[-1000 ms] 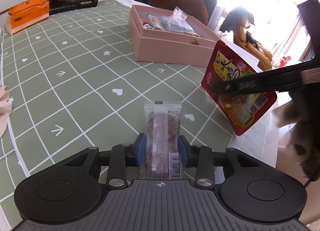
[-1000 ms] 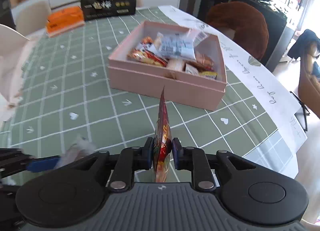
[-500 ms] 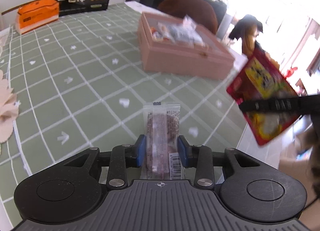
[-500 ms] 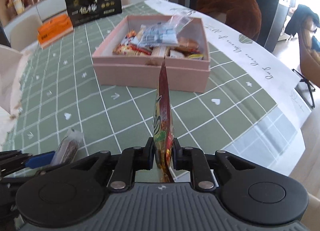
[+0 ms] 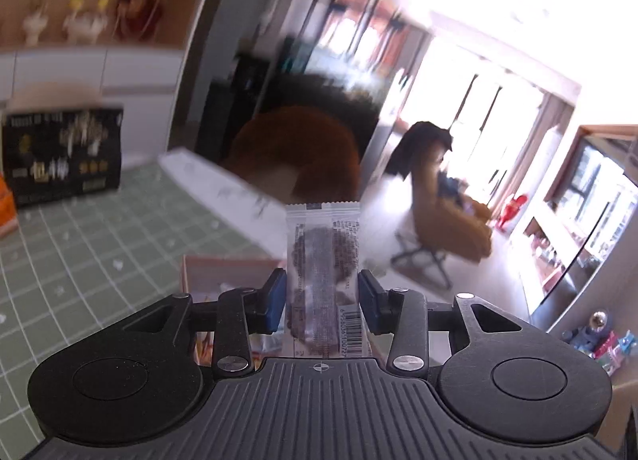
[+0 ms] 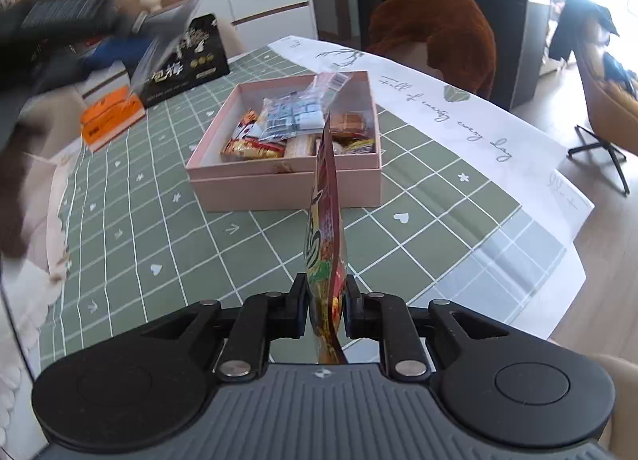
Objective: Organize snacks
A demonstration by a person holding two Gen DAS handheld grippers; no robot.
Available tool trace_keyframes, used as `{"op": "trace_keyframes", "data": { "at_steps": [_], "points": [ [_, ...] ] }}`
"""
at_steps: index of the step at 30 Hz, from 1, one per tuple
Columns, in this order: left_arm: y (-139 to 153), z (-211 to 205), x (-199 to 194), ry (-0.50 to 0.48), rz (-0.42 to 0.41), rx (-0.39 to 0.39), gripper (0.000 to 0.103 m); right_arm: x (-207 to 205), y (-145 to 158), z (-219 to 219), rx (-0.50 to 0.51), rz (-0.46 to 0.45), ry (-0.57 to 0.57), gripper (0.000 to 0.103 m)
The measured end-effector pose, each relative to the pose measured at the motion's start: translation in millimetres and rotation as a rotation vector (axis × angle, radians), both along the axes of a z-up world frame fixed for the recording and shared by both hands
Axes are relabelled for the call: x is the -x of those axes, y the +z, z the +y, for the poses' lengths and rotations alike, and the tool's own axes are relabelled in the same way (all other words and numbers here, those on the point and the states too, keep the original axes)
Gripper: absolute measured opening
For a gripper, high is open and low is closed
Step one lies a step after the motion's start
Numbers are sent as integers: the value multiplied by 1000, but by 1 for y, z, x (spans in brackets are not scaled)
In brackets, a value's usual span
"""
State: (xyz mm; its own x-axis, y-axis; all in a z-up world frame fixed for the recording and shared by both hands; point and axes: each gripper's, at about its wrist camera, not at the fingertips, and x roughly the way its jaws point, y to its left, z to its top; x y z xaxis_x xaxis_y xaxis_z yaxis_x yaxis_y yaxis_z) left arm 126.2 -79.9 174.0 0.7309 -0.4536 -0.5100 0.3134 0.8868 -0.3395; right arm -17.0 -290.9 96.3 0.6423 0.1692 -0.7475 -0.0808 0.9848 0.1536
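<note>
The pink box sat on the desk, straight ahead of the right tongs, which squeezed a red snack bag standing on edge. The left tongs gripped a clear snack bar, probably right over the box.

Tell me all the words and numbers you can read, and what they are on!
"Full of every ... day": cursive on the white table runner, middle word unclear.
"包梅": gold characters on the black snack bag; its top line is too blurred.
Barcode digits on the clear-wrapped snack bar: too small.
Red snack packet: seen edge-on, unreadable.
Orange box: too small.
</note>
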Motion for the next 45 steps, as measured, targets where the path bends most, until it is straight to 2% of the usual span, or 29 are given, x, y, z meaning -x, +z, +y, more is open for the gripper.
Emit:
{"op": "trace_keyframes", "data": {
  "at_steps": [1, 2, 5, 7, 12, 15, 17, 19, 20, 21, 22, 23, 25, 28, 31, 33, 36, 39, 41, 43, 45],
  "points": [
    [-5, -2, -13, 4, 36, 10, 42, 0, 0, -1, -5, 2, -9, 17],
    [-9, -1, -18, 10, 39, 38, 41, 0, -1, -2, -9, 5, -17, 17],
    [-19, 13, -10, 75, -11, 96, 41, 1, -4, -6, -3, 16, -34, 17],
    [-31, 24, 2, 111, 15, 89, 41, 2, -6, -11, 2, 25, -49, 17],
    [-81, 47, 63, 80, 114, 26, 41, -13, -5, -25, -63, 53, -66, 17],
    [-107, 53, 91, 86, 199, 47, 41, -39, 16, -18, -108, 16, -30, 17],
    [-118, 56, 100, 90, 244, 75, 41, -63, 41, -4, -126, -52, 14, 17],
    [-123, 58, 101, 93, 267, 60, 41, -91, 66, 9, -173, -129, 42, 17],
    [-122, 57, 104, 102, 271, 31, 41, -106, 75, 14, -207, -157, 43, 25],
    [-121, 57, 106, 114, 269, -3, 41, -123, 81, 19, -221, -170, 35, 47],
    [-120, 58, 109, 123, 261, -36, 41, -137, 81, 24, -212, -163, 24, 62],
    [-120, 61, 111, 127, 248, -64, 41, -149, 77, 26, -196, -148, 5, 71],
    [-123, 67, 119, 145, 231, -105, 41, -154, 62, 27, -175, -104, -40, 71],
    [-135, 71, 126, 166, 233, -143, 41, -134, 29, 24, -169, -59, -57, 71],
    [-142, 66, 135, 169, 206, -209, 41, -104, -3, 34, -73, -36, -81, 71],
    [-146, 62, 137, 165, 180, -223, 41, -80, -26, 43, 3, -27, -82, 71],
    [-149, 54, 132, 140, 140, -246, 41, -54, -53, 53, 39, 5, -67, 71],
    [-155, 44, 126, 119, 85, -287, 42, -41, -72, 61, 34, 34, -62, 74],
    [-158, 36, 123, 117, 52, -327, 42, -36, -74, 70, 87, -2, -58, 75],
    [-160, 28, 119, 124, 32, -363, 42, -33, -75, 76, 133, -8, -39, 81],
    [-162, 23, 116, 134, 12, -384, 43, -33, -78, 78, 166, -28, -71, 99]
  ]
}}
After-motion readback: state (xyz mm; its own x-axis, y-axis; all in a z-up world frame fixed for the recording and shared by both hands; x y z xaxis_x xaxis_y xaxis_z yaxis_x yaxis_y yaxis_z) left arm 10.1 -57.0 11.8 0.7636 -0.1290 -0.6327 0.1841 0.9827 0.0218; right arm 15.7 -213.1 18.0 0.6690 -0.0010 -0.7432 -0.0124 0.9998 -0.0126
